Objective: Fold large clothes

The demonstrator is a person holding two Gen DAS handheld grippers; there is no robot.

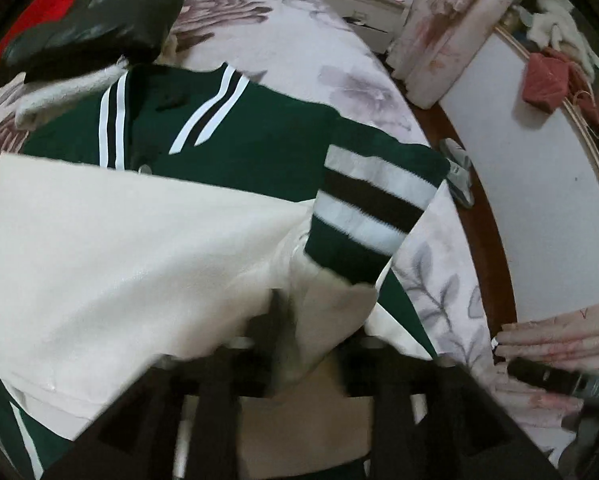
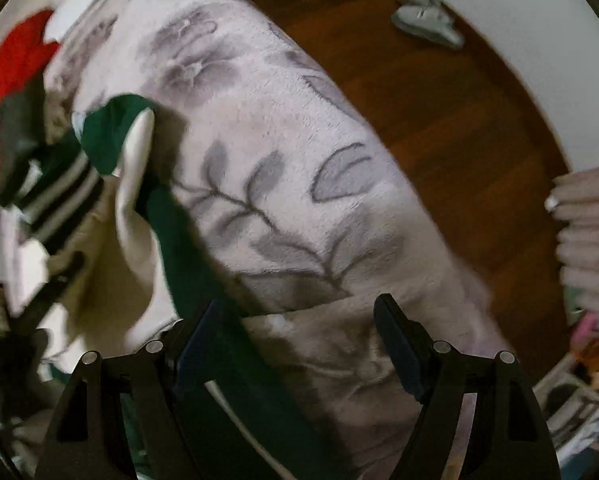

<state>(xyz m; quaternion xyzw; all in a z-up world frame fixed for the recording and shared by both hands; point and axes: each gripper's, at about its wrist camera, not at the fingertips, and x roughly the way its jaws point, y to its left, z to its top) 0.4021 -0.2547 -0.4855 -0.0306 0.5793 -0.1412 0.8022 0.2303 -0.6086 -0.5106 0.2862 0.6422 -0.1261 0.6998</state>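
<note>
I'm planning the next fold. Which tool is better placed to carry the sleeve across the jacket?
Left. The left tool appears shut on the cream sleeve, already over the green jacket. The right tool is open and holds nothing, over the blanket at the jacket's edge.

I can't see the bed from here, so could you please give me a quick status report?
Left gripper shut on the jacket's white sleeve. Right gripper open, empty, over the floral blanket. Green varsity jacket partly folded. Black jacket beside its collar.
</note>
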